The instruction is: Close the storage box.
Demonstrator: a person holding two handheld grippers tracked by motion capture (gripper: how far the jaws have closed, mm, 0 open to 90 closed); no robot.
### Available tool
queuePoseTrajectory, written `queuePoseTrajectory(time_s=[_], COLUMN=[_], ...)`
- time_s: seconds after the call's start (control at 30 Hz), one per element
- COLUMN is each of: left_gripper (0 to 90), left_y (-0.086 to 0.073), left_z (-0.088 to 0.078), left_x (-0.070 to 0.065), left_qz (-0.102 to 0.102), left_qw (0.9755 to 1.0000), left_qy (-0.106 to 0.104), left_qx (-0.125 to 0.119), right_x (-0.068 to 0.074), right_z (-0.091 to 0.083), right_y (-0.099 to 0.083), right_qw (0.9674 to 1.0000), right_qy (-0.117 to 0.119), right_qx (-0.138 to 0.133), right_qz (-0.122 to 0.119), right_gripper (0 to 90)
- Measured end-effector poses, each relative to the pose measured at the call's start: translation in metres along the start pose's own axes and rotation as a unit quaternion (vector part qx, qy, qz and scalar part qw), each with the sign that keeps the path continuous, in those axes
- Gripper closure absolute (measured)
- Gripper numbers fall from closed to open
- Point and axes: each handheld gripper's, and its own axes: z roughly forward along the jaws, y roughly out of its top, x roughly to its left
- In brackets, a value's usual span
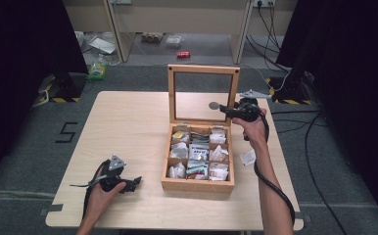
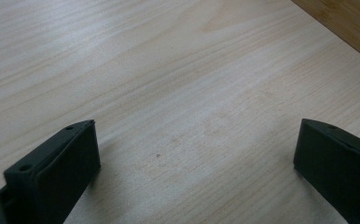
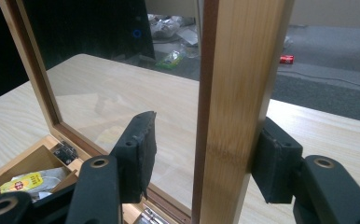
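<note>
Lid [image 1: 204, 69] of the wooden tea box [image 1: 197, 183] stands upright on its hinges at the back of the box, near the middle of the surface [image 1: 128, 127], with its window pane facing the person. The right tongs [image 1: 226, 110] straddle the lid's right-hand wooden rail: in the right gripper view that rail [image 3: 236, 116] rises between the two black jaws, the far jaw lying against the wood while the near one stands off it on the glass side with a gap showing, so the tongs are apart around the frame and not clamped on it. That placement looks chosen to steer the lid by its solid edge and not by the pane, either to steady it upright or to swing it down over the compartments; which of the two I cannot tell. The box sits open, its compartments filled with packets [image 1: 198, 152], and one loose packet [image 1: 248, 157] lies on the surface just to the right of the box, below the right hand. The left tongs [image 1: 130, 182] rest low over bare wood near the front left corner, well apart from the box, jaws wide with nothing between them, as the left gripper view confirms [image 2: 197, 158]; they seem parked out of the way.
</note>
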Motion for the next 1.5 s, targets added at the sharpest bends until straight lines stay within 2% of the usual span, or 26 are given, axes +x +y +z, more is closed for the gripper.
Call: queuePoseTrajectory(time_s=[0.6,0.93,1.17,1.4,1.5], left_gripper=[0.0,0.0,0.0,0.0,0.0], left_y=[0.0,0.0,0.0,0.0,0.0], left_z=[0.0,0.0,0.0,0.0,0.0], left_x=[0.0,0.0,0.0,0.0,0.0], left_qz=[0.0,0.0,0.0,0.0,0.0], left_qw=[1.0,1.0,1.0,1.0,1.0], left_qy=[0.0,0.0,0.0,0.0,0.0], left_qx=[0.0,0.0,0.0,0.0,0.0], right_x=[0.003,0.006,0.009,0.009,0.011], right_z=[-0.016,-0.023,-0.029,-0.035,-0.037], right_y=[-0.007,-0.011,-0.013,-0.017,-0.018], right_qw=[0.9996,0.9992,0.999,0.9983,0.9984], right_qy=[0.019,0.024,0.025,0.036,0.034], right_qx=[-0.018,-0.033,-0.036,-0.045,-0.045], right_qz=[-0.014,0.003,-0.002,0.01,0.007], right_gripper=[50.8,51.0,50.4,50.7,50.1])
